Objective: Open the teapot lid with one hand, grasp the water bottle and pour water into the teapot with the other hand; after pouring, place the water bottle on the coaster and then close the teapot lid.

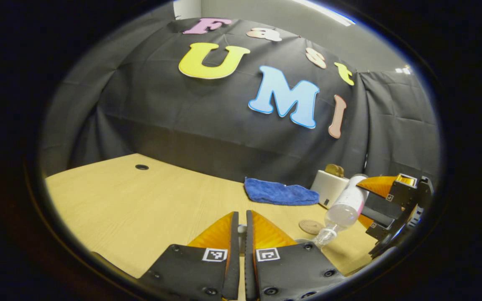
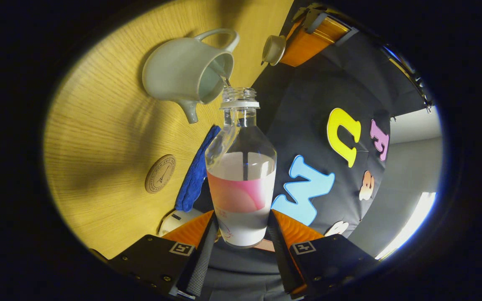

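The right claw (image 2: pixel 241 238) clamps the tilted water bottle (image 2: pixel 241 184), its neck over the open teapot (image 2: pixel 182 75) on the worktop (image 2: pixel 98 138). Beyond, the left claw (image 1: pixel 242 234), clenched, holds the lid (image 2: pixel 273 49). The left gripper view adds a coaster (image 1: pixel 310 227).

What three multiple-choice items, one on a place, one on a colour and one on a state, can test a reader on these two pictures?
1. Where is the coaster?
A. on the bare table
B. under the teapot
C. on the cloth

2. What colour is the folded cloth?
A. red
B. blue
C. white

3. How is the water bottle held?
A. upright on the coaster
B. lying on the table
C. tipped, mouth at the open teapot

Answers: 1 A, the round coaster has nothing on it. 2 B, the cloth by the wall is blue. 3 C, the right gripper fingers press both sides of the bottle, and the left gripper holds the lid aside.
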A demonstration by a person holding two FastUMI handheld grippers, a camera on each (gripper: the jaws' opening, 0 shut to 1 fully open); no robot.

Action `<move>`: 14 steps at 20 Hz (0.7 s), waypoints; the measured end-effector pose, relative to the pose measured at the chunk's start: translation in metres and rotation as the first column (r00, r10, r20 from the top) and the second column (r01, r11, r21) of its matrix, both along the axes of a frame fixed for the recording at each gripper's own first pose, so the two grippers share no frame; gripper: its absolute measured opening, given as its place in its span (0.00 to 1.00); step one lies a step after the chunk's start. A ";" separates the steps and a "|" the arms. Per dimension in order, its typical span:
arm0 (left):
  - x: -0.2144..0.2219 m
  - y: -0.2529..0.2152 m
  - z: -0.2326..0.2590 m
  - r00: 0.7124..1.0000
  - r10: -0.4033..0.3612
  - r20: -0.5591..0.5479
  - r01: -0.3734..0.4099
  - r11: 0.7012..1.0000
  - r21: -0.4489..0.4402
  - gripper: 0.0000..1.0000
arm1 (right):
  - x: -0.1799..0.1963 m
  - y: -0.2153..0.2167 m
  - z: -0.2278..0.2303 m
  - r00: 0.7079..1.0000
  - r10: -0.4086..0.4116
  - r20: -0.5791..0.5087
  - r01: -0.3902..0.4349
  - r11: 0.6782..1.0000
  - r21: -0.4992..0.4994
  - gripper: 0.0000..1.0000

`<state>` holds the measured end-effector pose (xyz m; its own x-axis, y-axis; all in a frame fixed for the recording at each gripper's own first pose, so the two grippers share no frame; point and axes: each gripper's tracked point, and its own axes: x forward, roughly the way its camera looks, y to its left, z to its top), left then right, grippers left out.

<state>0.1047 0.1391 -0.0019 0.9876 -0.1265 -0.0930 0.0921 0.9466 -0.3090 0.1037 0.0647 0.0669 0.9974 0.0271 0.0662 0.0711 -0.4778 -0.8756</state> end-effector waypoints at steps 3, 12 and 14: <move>-0.001 0.000 0.000 1.000 0.002 -0.001 -0.002 1.000 0.004 0.12 | 0.001 0.008 0.007 0.999 0.034 0.026 -0.033 0.998 -0.054 0.70; -0.001 0.006 0.001 1.000 0.031 -0.005 -0.031 0.999 -0.015 0.12 | -0.002 0.019 0.016 0.994 0.091 0.066 -0.082 0.988 -0.134 0.70; -0.002 0.007 0.001 0.999 0.036 -0.005 -0.036 0.999 -0.019 0.12 | -0.001 0.018 0.015 0.994 0.094 0.055 -0.085 0.986 -0.144 0.70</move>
<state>0.1023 0.1461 -0.0008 0.9911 -0.0931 -0.0956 0.0570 0.9433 -0.3271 0.1027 0.0831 0.0820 0.9848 0.1292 0.1162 0.1703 -0.5854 -0.7927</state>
